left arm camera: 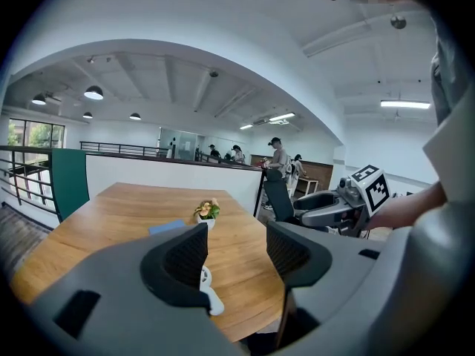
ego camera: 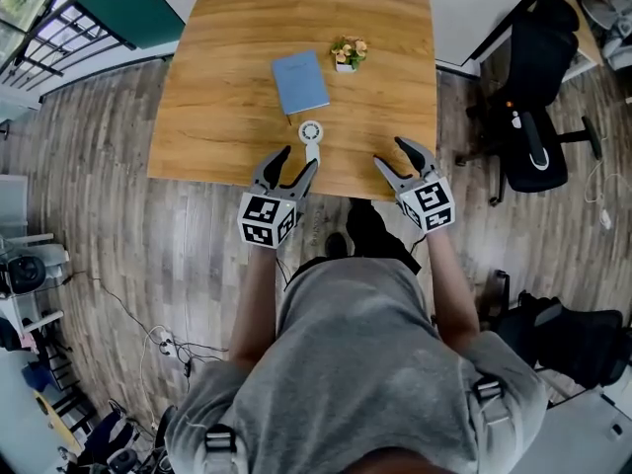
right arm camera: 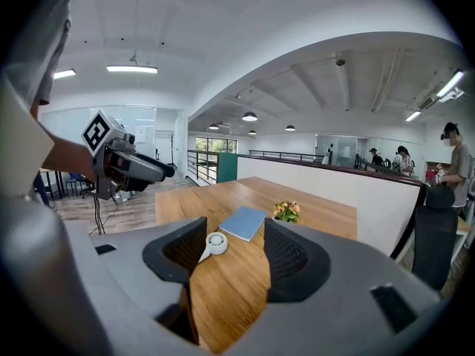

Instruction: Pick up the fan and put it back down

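Hovering over the near edge of the wooden worktop (ego camera: 217, 87), the left tongs (ego camera: 300, 158) had their jaws apart, with nothing between the pads. The right tongs (ego camera: 389, 150) were held beside them at the same edge, well apart from the left pair. Their jaws also gaped, and only bare wood lay below the gap. The small white handheld fan (ego camera: 311, 134) lay flat on the worktop just ahead of the left tongs, its round head away from the person and its handle pointing back toward the edge. In the left gripper view the fan (left arm camera: 208, 291) showed partly from behind the left-hand jaw; in the right gripper view it (right arm camera: 216, 243) lay farther off, untouched. Beyond the fan lay a blue notebook (ego camera: 300, 81), and near that stood a small potted plant (ego camera: 348, 52). A black office chair (ego camera: 533, 117) stood on the floor to the right of the worktop.
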A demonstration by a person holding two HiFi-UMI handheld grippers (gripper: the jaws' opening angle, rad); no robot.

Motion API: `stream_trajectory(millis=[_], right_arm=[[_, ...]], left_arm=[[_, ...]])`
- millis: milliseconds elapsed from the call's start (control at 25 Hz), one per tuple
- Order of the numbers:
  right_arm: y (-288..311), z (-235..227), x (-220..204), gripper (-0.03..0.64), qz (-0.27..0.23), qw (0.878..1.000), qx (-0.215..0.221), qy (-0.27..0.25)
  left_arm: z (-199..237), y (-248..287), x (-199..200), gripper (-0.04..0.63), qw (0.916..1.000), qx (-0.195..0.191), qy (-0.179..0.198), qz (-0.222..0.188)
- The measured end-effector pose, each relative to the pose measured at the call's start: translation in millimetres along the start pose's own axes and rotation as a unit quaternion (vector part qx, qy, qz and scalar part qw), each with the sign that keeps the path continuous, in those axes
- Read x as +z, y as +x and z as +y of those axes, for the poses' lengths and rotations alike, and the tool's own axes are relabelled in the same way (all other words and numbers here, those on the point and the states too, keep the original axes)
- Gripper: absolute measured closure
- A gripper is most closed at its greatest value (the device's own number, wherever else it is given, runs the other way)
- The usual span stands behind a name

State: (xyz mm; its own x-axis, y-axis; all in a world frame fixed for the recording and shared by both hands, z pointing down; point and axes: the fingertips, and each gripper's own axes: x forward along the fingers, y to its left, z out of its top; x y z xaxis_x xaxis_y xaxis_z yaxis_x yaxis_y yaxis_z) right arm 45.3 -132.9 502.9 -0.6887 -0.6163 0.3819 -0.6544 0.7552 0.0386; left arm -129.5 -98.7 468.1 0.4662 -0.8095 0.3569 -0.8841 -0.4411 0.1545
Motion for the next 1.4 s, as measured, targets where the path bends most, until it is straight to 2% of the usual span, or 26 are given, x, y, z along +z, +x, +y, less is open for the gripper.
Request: stream_trajectory(millis=[200, 480, 880, 1400], right_arm=[[11, -11, -10, 0.367, 0.016, 1.000, 0.005, 0.006], [26, -15, -29, 0.368, 0.038, 0.999, 0.025, 0.012], [54, -22, -56, 0.368, 0.068, 0.996, 0.053, 0.022], [71, -18, -93, 0.367, 0.110, 0.989, 0.090, 0.030]], left_arm=[[6, 18, -6, 0.344, 0.9999, 0.000, 0.001, 0.014], [16, 40, -28, 0.344, 0.9990, 0.007, -0.031, 0.033], [49, 74, -64, 0.321, 0.9944, 0.056, -0.043, 0.078], [72, 116, -108, 0.287, 0.9893, 0.079, -0.064, 0.105]])
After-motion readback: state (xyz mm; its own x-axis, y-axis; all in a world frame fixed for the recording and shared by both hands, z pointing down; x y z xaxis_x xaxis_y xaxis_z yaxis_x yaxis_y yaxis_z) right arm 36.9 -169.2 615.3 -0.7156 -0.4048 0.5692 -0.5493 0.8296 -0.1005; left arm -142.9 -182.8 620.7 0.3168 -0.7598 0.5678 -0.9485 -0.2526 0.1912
